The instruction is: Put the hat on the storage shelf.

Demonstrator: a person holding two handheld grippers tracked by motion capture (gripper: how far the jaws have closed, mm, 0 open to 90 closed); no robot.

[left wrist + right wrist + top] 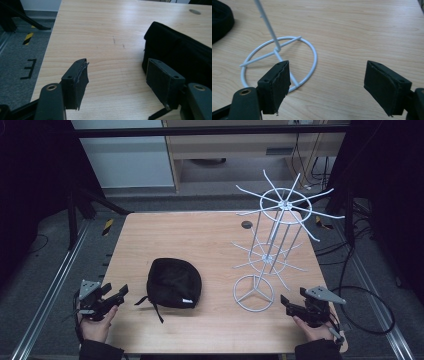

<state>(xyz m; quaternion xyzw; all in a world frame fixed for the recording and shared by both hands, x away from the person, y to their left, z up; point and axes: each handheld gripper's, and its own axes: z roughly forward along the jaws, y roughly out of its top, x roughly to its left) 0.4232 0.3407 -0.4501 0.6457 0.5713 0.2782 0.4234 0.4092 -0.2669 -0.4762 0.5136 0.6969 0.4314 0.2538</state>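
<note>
Progress so far looks like basically zero, nothing's been picked up yet. Black cap (174, 283) is seen lying flat on the wooden table (200, 235), left of the white wire rack (272, 250) and apart from it, with every hook bare. Left gripper (112, 296) is held near the table's left edge with jaws spread wide and nothing between them; the cap sits just beyond its right jaw. Right gripper (292, 304) is parked wide and unloaded too, by the rack's ring base (279, 63). Grabbing and hanging are probably all left to be done.
</note>
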